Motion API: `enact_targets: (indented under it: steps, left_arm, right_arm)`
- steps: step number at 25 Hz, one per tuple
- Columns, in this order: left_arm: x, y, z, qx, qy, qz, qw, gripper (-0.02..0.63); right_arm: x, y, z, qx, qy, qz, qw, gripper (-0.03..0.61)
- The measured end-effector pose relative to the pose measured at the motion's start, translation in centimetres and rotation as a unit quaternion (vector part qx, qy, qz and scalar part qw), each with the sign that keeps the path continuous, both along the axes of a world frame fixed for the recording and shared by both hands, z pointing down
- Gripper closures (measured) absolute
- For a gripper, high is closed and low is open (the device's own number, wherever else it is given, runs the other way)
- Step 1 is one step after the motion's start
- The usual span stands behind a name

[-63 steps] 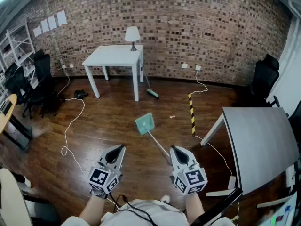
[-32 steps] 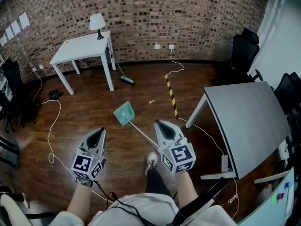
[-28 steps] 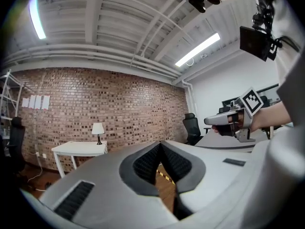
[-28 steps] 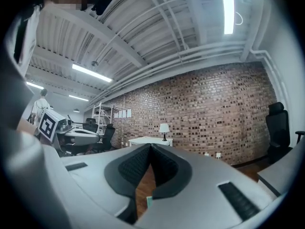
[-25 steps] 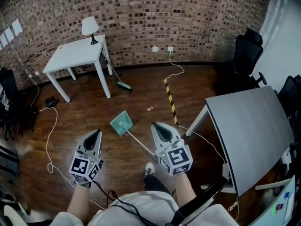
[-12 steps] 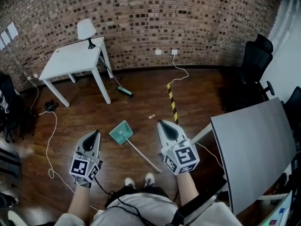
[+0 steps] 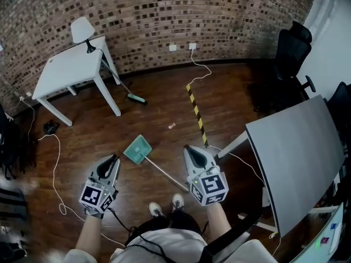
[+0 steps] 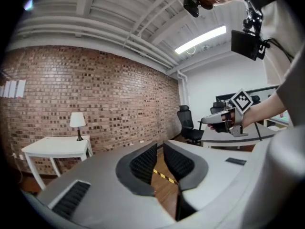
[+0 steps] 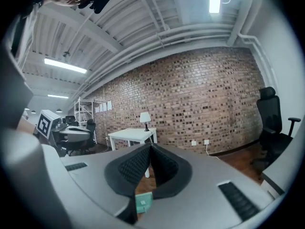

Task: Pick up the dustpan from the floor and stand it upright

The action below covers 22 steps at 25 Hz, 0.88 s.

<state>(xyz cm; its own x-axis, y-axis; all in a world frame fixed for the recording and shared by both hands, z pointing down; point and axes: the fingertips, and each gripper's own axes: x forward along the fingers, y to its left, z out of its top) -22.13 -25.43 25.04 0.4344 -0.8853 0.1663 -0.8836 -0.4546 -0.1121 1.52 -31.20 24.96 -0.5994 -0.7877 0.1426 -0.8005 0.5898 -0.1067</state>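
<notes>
A person is standing on a dark wooden floor, looking steeply down and holding a two-fingered gripper out in each hand. The green dustpan is lying flat on the floor, between the two grippers and slightly ahead of them. Its long thin handle is running back towards the person's shoes. The handle's near end is slipping out of sight behind the right gripper, so where it ends is hard to tell.

The left gripper is hovering to the left of the pan, apart from it. Its fingers have just been opening and are standing slightly parted, with a narrow gap and nothing between them. The right gripper is hovering to the right of the pan, over the handle. Its fingers are clenched together at the tips and are gripping nothing. In the right gripper view the dustpan is showing small and low, beneath the closed fingers.

Further off, a white worktop is standing against a brick wall and carrying a white lamp. A broom is leaning beside it, its green head resting on the floor. A black and yellow striped strip is lying on the floor ahead of the right gripper. A grey worktop is filling the right side, with a black office chair standing beyond it. A white cable is trailing across the floor on the left.
</notes>
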Motion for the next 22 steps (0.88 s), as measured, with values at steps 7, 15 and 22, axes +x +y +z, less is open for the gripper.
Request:
enact_targets:
  steps: [7,15,22]
  left_arm:
    - [3.3,-1.8,7.4,-0.059,-0.062,0.135,0.9871,0.517]
    - [9.1,-2.7,17.7,-0.121,-0.139,0.288,0.9397,0.462]
    - [12.3,-3.5,30.6,-0.127,-0.163,0.364,0.9084,0.454]
  right_arm:
    - [1.6,1.2,6.5,-0.042,0.027,0.022,0.999,0.439]
    - [5.4,3.2,17.2,-0.116,0.033,0.057,0.991,0.39]
    - [8.9,5.5,32.4,-0.157,0.02,0.095,0.983,0.362]
